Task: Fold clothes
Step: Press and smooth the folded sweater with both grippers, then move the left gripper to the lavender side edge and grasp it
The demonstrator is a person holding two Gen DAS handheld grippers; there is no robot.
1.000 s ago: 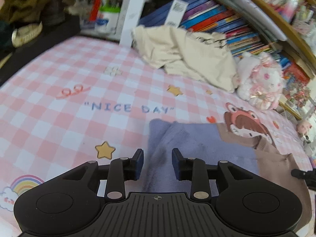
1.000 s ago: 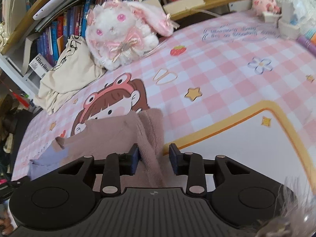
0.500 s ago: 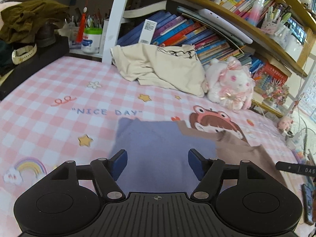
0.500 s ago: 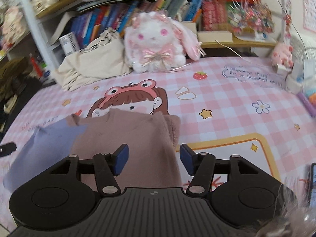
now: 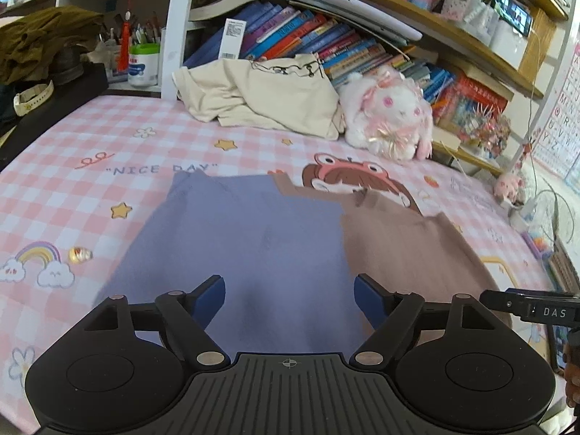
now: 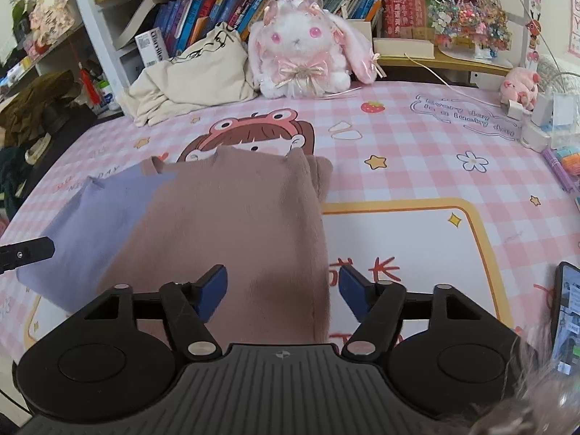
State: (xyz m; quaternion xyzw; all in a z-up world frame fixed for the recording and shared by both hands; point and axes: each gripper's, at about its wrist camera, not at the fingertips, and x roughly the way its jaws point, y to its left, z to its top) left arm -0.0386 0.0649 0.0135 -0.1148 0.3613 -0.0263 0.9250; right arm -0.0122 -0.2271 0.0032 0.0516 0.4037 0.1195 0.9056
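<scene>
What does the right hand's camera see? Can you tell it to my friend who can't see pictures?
A folded garment, half brown and half purple, lies flat on a pink checked bedsheet. The right gripper hangs over its near edge, jaws opening with nothing held. A white plush bunny sits behind, against shelves of books.

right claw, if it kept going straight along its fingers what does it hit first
Most likely the brown half of the two-tone sweater lying flat on the checked mat. The right claw, its jaws opening and empty, tilts down at it, though depth is unclear.

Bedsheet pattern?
Pink-and-white check bedsheet with cartoon prints; right wrist view shows it best.
</scene>
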